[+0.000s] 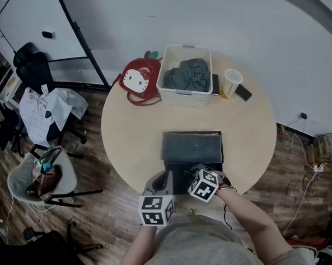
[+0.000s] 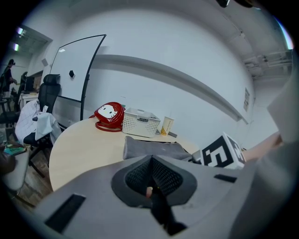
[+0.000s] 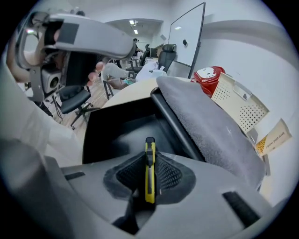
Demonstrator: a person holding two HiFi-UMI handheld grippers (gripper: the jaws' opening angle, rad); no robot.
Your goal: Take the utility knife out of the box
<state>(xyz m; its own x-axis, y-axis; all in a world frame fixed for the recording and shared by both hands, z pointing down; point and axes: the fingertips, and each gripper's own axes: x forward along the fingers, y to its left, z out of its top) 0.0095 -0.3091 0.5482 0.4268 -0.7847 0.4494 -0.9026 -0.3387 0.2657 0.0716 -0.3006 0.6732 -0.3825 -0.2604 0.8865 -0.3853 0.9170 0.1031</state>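
Table edge (image 1: pixel 121 169): right gripper (image 3: pixel 149 161) pinches utility knife (image 3: pixel 150 179).

The utility knife (image 3: pixel 149 163) shows only its narrow yellow edge; its lower end is sunk between the pads of the right gripper (image 3: pixel 149 179), which covers it in the head view. The box (image 3: pixel 112 130) interior is too dark to make out. The print on the paper cup (image 1: pixel 231 81) is too small to read.

My left gripper (image 2: pixel 150 161) has its jaws pressed together, empty; past it I see the grey box (image 2: pixel 154 148), then red bag (image 2: pixel 108 115) and white basket (image 2: pixel 141 123) on the round table (image 2: pixel 79 149)
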